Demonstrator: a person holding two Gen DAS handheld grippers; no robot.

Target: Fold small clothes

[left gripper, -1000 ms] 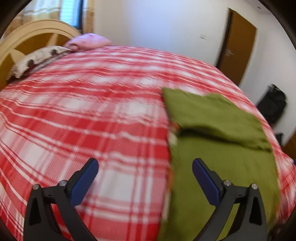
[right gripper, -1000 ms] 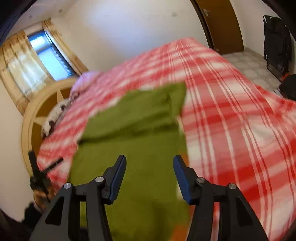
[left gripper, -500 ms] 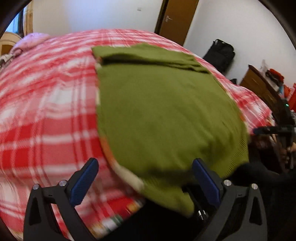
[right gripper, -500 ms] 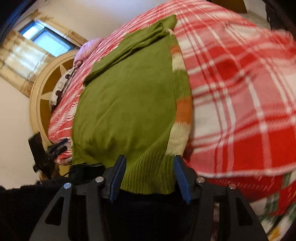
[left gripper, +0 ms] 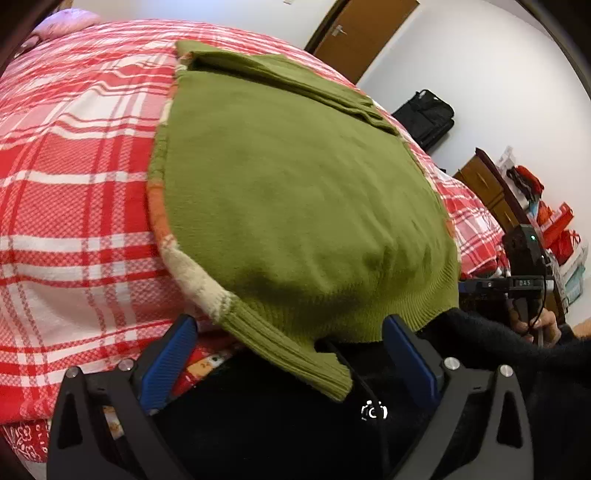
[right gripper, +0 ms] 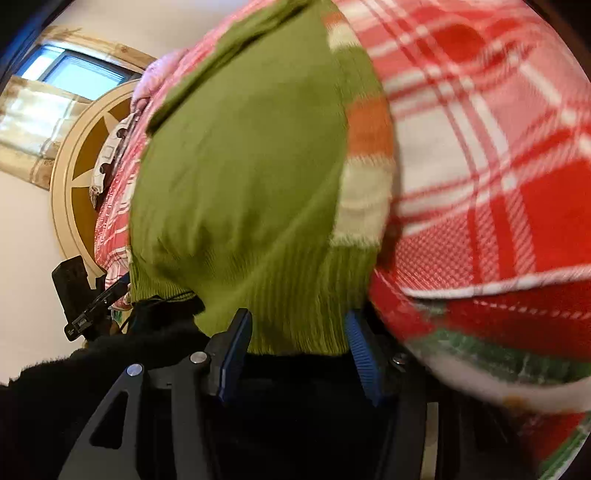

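Observation:
A green knit sweater (left gripper: 295, 192) lies flat on the red plaid bedspread (left gripper: 74, 206), with its sleeves folded across the far end. Its ribbed hem (left gripper: 291, 350) hangs over the near bed edge. My left gripper (left gripper: 291, 354) is open wide at the hem's left corner, which droops between the blue fingers without touching them. In the right wrist view the hem (right gripper: 295, 295) at the striped right side seam sits between the fingers of my right gripper (right gripper: 299, 354). That gripper is about half open, and its pads do not visibly press the knit.
A person's dark clothing (left gripper: 258, 424) fills the space below the bed edge. A hand (left gripper: 543, 325) shows at the right. Beyond the bed are a brown door (left gripper: 362, 33), a black bag (left gripper: 424, 114) and a wooden dresser (left gripper: 491, 188). A round headboard (right gripper: 85, 177) and a window (right gripper: 74, 70) are at the left.
Both grippers have sunk toward the near bed edge and tilted downward. The sweater's hem, earlier farther ahead, now lies between each pair of fingers. Neither jaw opening changed.

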